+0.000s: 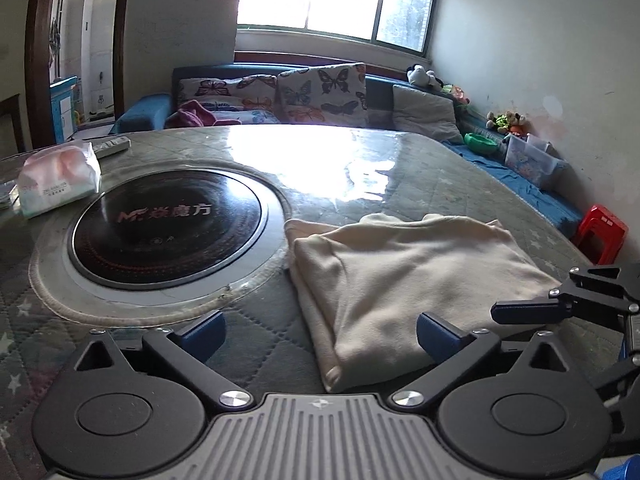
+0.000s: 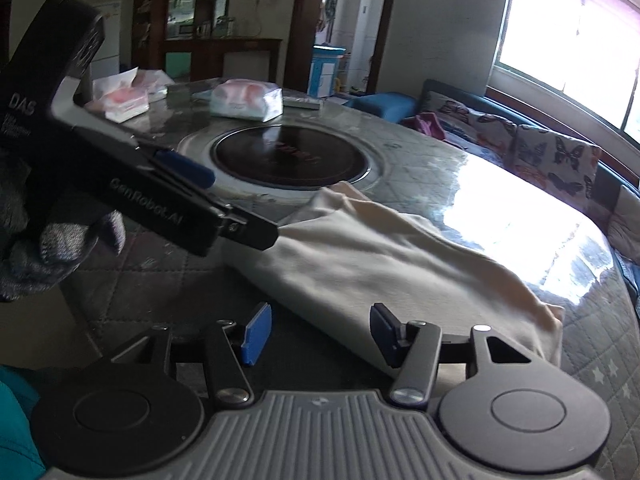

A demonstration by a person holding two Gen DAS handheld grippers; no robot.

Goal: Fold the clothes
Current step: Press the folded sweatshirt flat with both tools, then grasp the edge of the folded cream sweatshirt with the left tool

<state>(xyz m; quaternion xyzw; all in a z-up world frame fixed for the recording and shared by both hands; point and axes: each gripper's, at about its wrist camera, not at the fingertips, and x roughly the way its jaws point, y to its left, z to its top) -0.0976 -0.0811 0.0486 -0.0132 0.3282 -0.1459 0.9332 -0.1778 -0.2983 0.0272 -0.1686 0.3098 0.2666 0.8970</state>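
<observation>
Nearest my left camera, the left gripper (image 1: 320, 334) had its blue-padded fingers (image 1: 202, 334) spread wide, holding nothing, with one pad hanging over the near corner of the cream garment (image 1: 404, 276). In the right view, the right gripper (image 2: 318, 334) was likewise spread and empty, just short of the garment's near edge.

The garment lay on the bench (image 1: 256, 316), just beside the round black hob (image 1: 166, 226) set into its middle. From the left camera it looked like a compact, layered rectangle with a clean folded edge toward me, so I judged it to be lying already folded at least once. Whether more folds were wanted, I could not settle from this. The right view showed the far corner by the hob looking lifted or rumpled, close to the left gripper's tip, though blur kept me from saying whether anything was touching it.

As for room, the bench was open and bare to the right of and beyond the garment, under strong window glare. To the left, the hob rim sat close against the cloth's edge. The tissue packs (image 2: 245, 100) and a remote (image 1: 113, 146) were well apart on the far side. The two grippers were close together over the garment's near side, so I reckoned crowding between them was the main constraint.
</observation>
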